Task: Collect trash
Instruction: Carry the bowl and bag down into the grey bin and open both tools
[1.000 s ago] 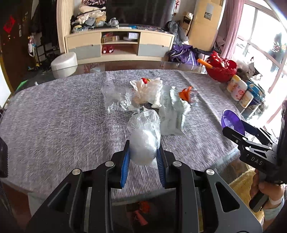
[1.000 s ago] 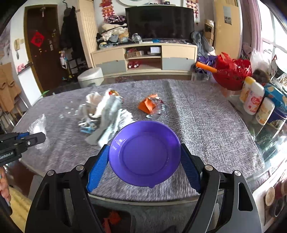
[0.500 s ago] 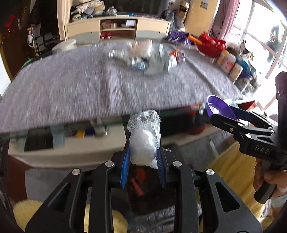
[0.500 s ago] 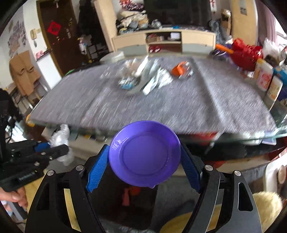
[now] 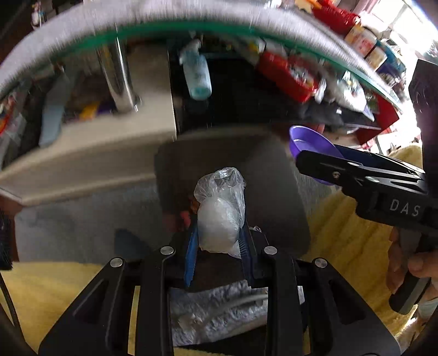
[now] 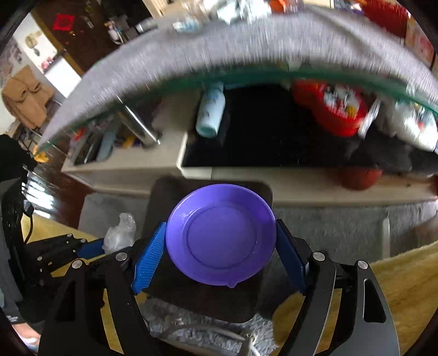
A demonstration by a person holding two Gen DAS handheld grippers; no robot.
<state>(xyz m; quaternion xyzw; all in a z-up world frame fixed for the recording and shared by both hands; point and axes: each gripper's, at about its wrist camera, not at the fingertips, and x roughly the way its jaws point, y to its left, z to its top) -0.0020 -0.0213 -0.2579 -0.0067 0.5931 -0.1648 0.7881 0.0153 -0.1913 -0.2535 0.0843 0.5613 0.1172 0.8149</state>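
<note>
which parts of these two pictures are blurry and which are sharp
Left wrist view: table edge and shelf clutter smeared, window corner blown out; plastic bag in the left tool crisp. Right wrist view: grey tabletop streaked, purple plate in the right tool sharp.

Crumpled clear plastic bag (image 5: 220, 210) with a white wad inside — upright, pinched between blue pads, above a dark bin (image 5: 273, 175) on the floor. Purple plastic plate (image 6: 220, 234) — round, shallow, empty, gripped edge to edge, face toward the camera, over the same bin.
</note>
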